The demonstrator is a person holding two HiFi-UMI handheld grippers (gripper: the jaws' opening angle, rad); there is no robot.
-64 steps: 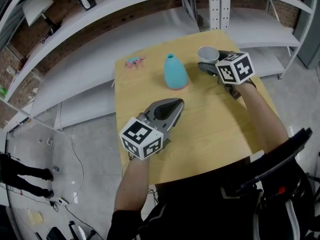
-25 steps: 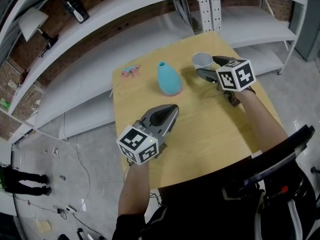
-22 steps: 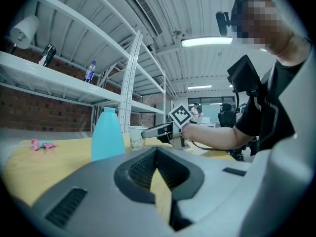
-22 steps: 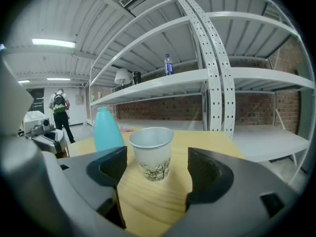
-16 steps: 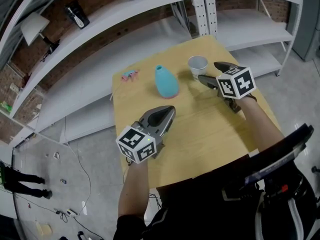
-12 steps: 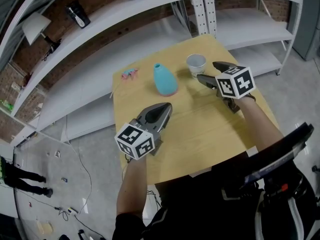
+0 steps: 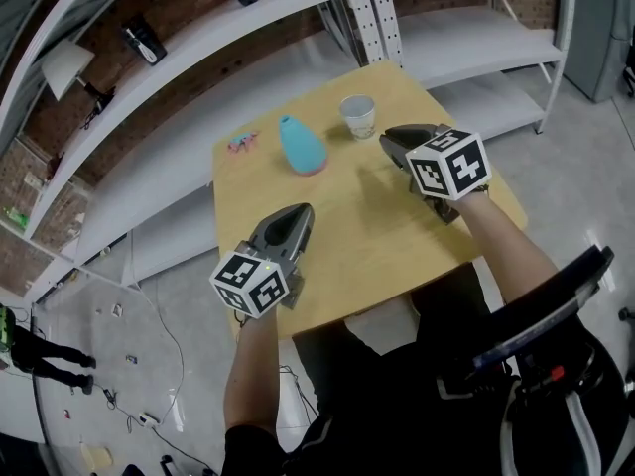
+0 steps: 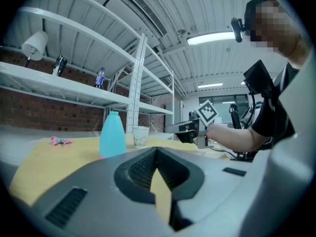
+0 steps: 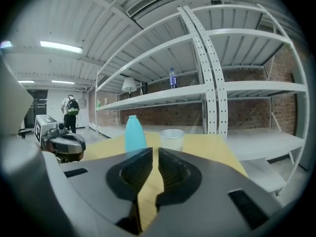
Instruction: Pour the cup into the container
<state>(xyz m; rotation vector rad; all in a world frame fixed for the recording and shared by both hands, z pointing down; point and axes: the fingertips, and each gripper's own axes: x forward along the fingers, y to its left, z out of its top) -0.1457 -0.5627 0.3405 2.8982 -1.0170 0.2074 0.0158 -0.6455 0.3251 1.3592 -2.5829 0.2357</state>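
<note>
The small white paper cup (image 7: pixel 358 116) stands upright on the far part of the pale wooden tabletop (image 7: pixel 397 246), mouth open upward. Its wall tapers toward the base and carries a faint print in the right gripper view (image 9: pixel 172 139). Whether anything is inside cannot be told. To its left, near but apart, stands the light blue, bottle-shaped container (image 7: pixel 302 145), wide at the bottom and narrowing to a small open neck. Farther left, near the tabletop's edge, lies a small pink object (image 7: pixel 241 143).

The right tool (image 7: pixel 389 139) hangs over the tabletop just to the near right of the cup, pointing toward it without touching. Its 2 jaws have just been closing and are now drawn all but together, with only a thin slit at the tips (image 9: pixel 154 151) and nothing between them.

The left tool (image 7: pixel 298 211) hovers over the near left part of the tabletop, well apart from both vessels. Its jaws are pressed together at the tips (image 8: pixel 157 151) and hold nothing.

Behind the tabletop run white metal shelves (image 7: pixel 298 28).
</note>
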